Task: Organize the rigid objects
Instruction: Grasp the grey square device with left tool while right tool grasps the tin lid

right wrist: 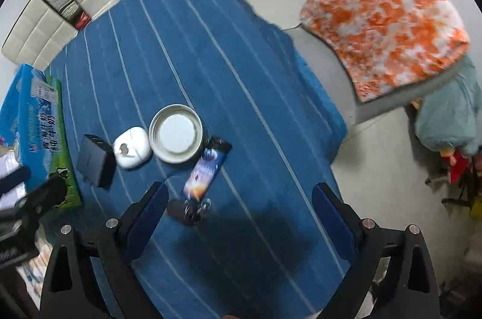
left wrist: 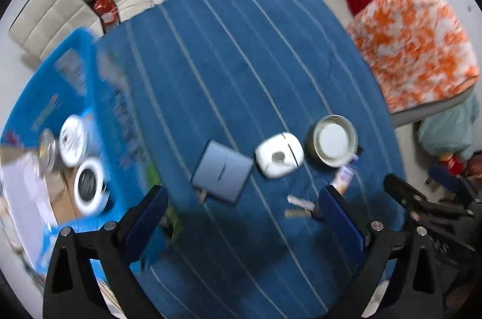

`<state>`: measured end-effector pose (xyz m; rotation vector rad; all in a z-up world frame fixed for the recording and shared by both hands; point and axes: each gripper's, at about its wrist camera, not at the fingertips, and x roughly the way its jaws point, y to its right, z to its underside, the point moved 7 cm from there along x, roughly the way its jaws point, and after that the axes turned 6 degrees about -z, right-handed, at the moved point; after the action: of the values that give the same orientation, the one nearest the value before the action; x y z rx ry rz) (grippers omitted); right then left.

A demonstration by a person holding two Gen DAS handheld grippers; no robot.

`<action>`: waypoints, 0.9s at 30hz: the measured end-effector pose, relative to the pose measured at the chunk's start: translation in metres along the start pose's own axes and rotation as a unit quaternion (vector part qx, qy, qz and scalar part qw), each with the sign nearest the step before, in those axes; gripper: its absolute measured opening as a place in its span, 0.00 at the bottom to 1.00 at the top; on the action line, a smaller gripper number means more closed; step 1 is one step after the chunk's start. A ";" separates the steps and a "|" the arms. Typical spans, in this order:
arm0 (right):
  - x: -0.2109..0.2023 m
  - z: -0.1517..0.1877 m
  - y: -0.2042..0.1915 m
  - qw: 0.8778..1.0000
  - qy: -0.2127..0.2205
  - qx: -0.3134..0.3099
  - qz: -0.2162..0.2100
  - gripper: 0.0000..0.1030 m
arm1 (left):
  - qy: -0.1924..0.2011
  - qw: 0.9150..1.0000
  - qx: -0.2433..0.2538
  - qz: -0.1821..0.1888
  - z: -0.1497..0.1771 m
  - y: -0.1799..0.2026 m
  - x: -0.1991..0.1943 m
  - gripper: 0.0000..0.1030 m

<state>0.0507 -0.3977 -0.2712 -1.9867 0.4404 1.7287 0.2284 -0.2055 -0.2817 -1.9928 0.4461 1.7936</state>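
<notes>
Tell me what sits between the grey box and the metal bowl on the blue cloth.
The white rounded case lies between the grey box and the metal bowl, clearest in the right wrist view.

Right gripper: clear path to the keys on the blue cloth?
Probably yes. The right gripper is open and empty, the keys lie just ahead by its left finger, and nothing sits on them or in between.

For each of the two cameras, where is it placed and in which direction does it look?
Left wrist: on the left tongs, looking down at the blue striped cloth and blue box; the right tongs show at its right edge.
Right wrist: on the right tongs, looking down from further right.
Shared: metal bowl, white case, dark box.
</notes>
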 end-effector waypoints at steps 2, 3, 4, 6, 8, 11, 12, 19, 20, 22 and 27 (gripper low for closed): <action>0.010 -0.013 -0.001 1.000 -0.007 -0.015 0.003 0.95 | -0.032 0.999 0.004 -0.012 -0.009 0.000 0.025 1.00; 0.014 -0.018 -0.002 1.000 -0.009 -0.023 0.001 0.95 | -0.048 0.999 0.004 -0.014 -0.012 0.000 0.037 1.00; 0.019 -0.023 -0.003 0.999 -0.012 -0.031 0.001 0.95 | -0.064 0.998 0.003 -0.016 -0.013 -0.001 0.048 0.97; 0.027 -0.030 -0.007 0.999 -0.023 -0.049 0.002 0.95 | -0.079 0.996 0.023 -0.033 -0.013 0.002 0.064 0.97; 0.034 -0.038 -0.014 0.997 -0.031 -0.065 -0.005 0.95 | -0.112 0.993 0.027 -0.025 -0.010 0.006 0.080 0.97; 0.045 -0.045 -0.029 0.995 -0.042 -0.089 -0.016 0.95 | -0.133 0.991 0.016 -0.005 -0.006 0.006 0.093 1.00; 0.049 -0.045 -0.033 0.994 -0.046 -0.098 -0.016 0.95 | -0.133 0.991 0.010 0.002 -0.006 0.005 0.094 0.98; 0.073 -0.048 -0.048 0.990 -0.077 -0.112 -0.045 0.95 | -0.116 0.993 -0.030 0.022 0.000 -0.018 0.081 0.65; 0.075 -0.045 -0.051 0.988 -0.083 -0.117 -0.054 0.95 | -0.117 0.992 -0.034 0.029 0.002 -0.019 0.081 0.65; 0.081 -0.039 -0.055 0.986 -0.093 -0.125 -0.060 0.95 | -0.117 0.992 -0.028 0.026 0.004 -0.018 0.082 0.65; 0.095 -0.036 -0.061 0.985 -0.096 -0.131 -0.053 0.94 | -0.130 0.991 -0.012 0.035 0.002 -0.015 0.087 0.66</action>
<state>0.1274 -0.3602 -0.3528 -1.9484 0.0419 1.9692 0.2443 -0.1883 -0.3666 -1.7446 0.4169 2.0761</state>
